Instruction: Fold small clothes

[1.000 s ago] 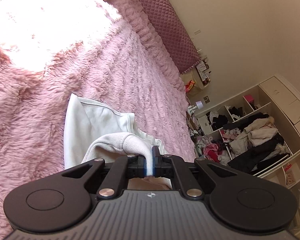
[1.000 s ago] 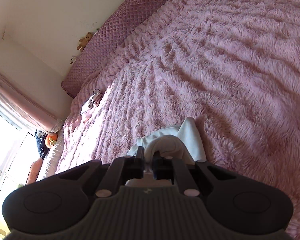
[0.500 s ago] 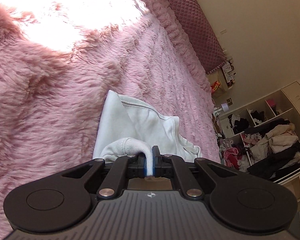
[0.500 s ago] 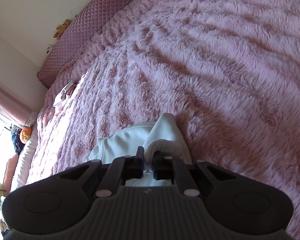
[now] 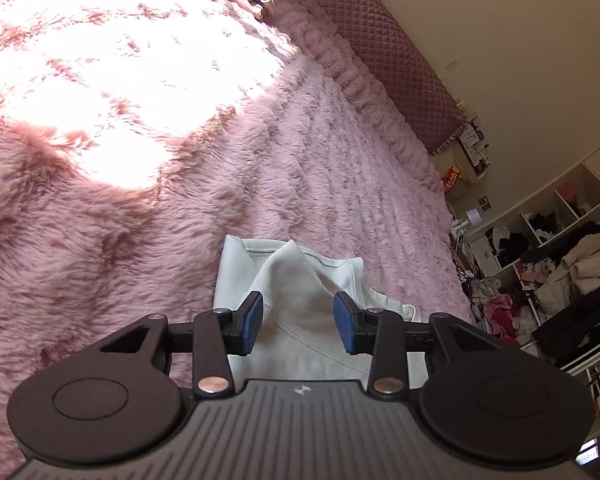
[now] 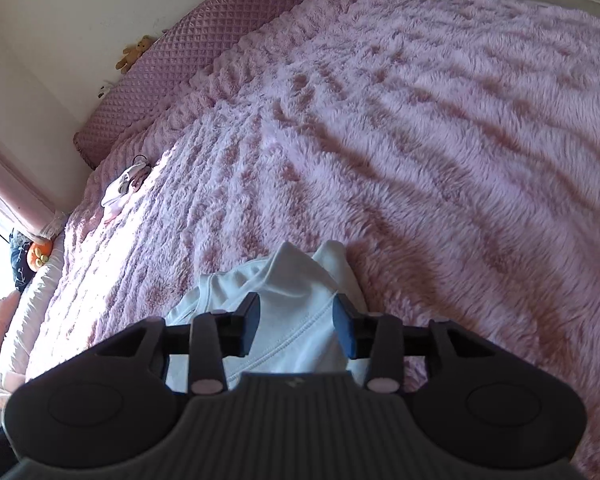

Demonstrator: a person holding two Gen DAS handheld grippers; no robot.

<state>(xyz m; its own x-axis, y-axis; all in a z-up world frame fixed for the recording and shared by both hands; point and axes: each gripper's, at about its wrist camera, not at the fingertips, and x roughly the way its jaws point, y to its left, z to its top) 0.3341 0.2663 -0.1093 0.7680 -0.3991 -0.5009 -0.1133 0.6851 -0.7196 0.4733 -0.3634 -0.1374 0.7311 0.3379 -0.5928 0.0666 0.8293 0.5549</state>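
Left gripper [image 5: 299, 322]: jaws opening, pads clear of the white garment [image 5: 300, 280] below.
Right gripper [image 6: 296, 324]: jaws opening, gripping nothing.
Garment: lying near, on the pink furry blanket [image 6: 440, 140].

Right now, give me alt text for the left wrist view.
The left gripper is opening, its blue pads clear of the white garment lying folded on the fluffy pink blanket. A quilted mauve headboard lines the wall behind, and open shelves of clothes stand at right.
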